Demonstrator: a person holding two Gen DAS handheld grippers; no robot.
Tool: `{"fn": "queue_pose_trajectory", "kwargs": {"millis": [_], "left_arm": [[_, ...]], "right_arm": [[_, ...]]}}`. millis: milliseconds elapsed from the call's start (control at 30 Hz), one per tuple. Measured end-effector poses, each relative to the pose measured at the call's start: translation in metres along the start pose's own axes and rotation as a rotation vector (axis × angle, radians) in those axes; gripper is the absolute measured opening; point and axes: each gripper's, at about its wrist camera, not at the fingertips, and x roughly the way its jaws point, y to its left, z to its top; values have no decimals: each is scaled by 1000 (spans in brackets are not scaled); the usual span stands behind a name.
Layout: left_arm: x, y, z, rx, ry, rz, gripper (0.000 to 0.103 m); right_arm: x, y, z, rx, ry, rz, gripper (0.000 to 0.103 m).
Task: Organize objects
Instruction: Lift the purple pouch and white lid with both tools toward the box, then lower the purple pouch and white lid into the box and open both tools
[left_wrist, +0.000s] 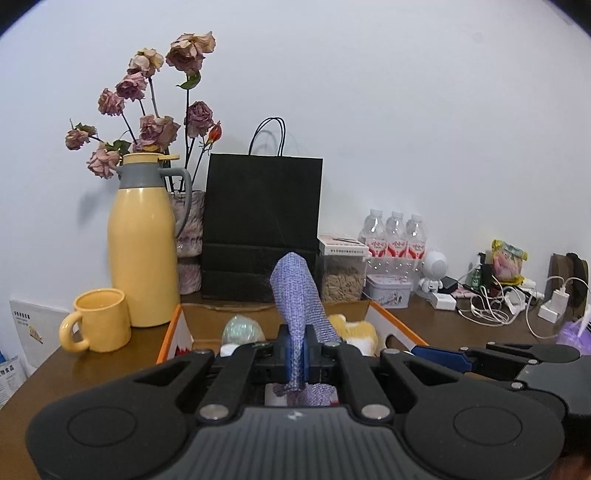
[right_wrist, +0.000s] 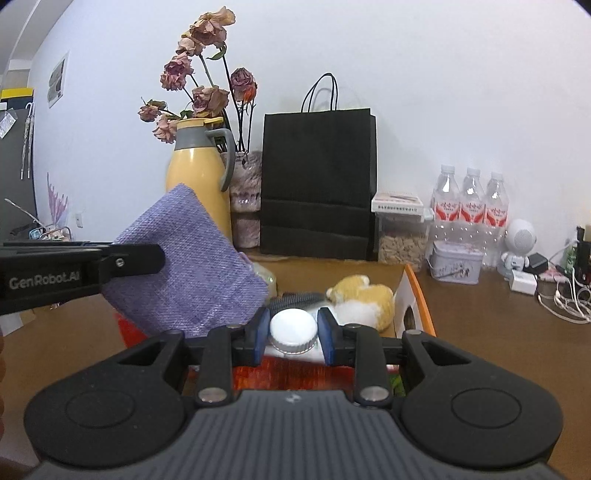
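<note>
Lifting both items clear of the box

Biggest thing first: the cardboard box (left_wrist: 391, 325) sits open on the table (left_wrist: 443, 325), so raise both loads straight up past its rim. Left gripper (left_wrist: 295, 360) is pinched tight on the purple cloth (left_wrist: 295, 295), which sticks upright above the box. Right gripper (right_wrist: 293, 334) is clamped on the white-capped bottle (right_wrist: 293, 328) over the box; keep it level, it looks slippery
</note>
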Motion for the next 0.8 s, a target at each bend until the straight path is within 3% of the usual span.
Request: {"fn": "queue_pose_trajectory", "kwargs": {"millis": [367,800], "left_arm": [[58,19,18,-30,20,32,5],[114,33,17,-64,66,19,5]], "right_arm": [[53,-4,24,-19,-4,-9,29],[103,-26,24,9,40,-33,29]]}}
